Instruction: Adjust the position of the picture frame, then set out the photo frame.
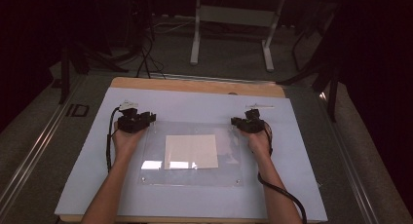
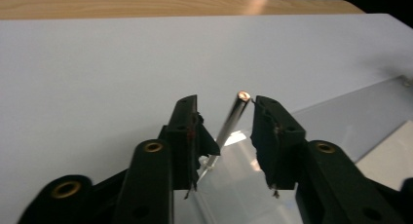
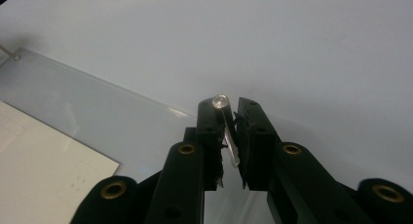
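Observation:
A clear plastic plate (image 1: 156, 136) lies on a white board (image 1: 302, 175), with a white paper sheet (image 1: 191, 152) under its middle. My left gripper (image 1: 146, 118) is at the plate's far left corner. In the left gripper view its jaws (image 2: 224, 107) stand apart around an upright metal pin (image 2: 231, 119), whose top leans toward the right-hand jaw; the pads do not press on it. My right gripper (image 1: 236, 121) is at the far right corner. In the right gripper view it (image 3: 229, 107) is shut on a thin round-headed pin (image 3: 220, 102).
Small screws sit at the plate's near corners (image 1: 143, 179) (image 1: 237, 180). A thin rod (image 1: 259, 106) lies on the board behind the right gripper. A wooden table edge (image 1: 195, 85) borders the board at the back. Desk legs (image 1: 195, 44) stand on the floor beyond.

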{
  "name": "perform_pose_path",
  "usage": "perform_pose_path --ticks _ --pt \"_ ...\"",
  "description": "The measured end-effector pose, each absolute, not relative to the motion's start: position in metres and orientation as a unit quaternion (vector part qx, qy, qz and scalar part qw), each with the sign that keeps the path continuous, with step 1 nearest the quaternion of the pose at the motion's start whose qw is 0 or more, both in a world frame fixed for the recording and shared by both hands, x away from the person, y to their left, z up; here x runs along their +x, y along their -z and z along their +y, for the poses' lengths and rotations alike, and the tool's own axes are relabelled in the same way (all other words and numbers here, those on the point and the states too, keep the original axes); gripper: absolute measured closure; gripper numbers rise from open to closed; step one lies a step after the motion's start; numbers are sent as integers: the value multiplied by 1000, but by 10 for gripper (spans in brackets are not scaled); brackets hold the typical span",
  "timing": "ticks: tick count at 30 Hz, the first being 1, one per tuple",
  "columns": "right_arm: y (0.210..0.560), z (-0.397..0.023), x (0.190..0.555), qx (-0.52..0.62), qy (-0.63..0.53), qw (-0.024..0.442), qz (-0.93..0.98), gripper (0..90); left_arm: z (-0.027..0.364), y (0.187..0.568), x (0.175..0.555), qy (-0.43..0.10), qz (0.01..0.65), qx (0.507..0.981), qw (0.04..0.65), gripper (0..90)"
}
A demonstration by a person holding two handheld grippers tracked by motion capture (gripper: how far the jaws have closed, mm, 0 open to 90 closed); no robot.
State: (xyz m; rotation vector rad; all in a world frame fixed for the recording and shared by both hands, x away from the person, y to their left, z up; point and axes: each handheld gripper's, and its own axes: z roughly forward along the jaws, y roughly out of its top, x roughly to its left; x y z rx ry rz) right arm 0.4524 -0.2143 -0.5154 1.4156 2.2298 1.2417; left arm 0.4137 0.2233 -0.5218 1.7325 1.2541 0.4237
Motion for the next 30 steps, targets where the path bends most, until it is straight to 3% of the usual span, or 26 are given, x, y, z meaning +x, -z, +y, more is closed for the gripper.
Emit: perform_pose_path --ticks 2,9,30 --pt "516 -214 453 482 -423 110 759 807 223 523 414 -176 505 707 463 634" --pt "516 -215 453 481 -426 107 759 805 216 524 415 -195 489 705 475 815" --pt "519 -216 453 483 -428 102 757 801 218 532 413 -197 487 698 486 809"
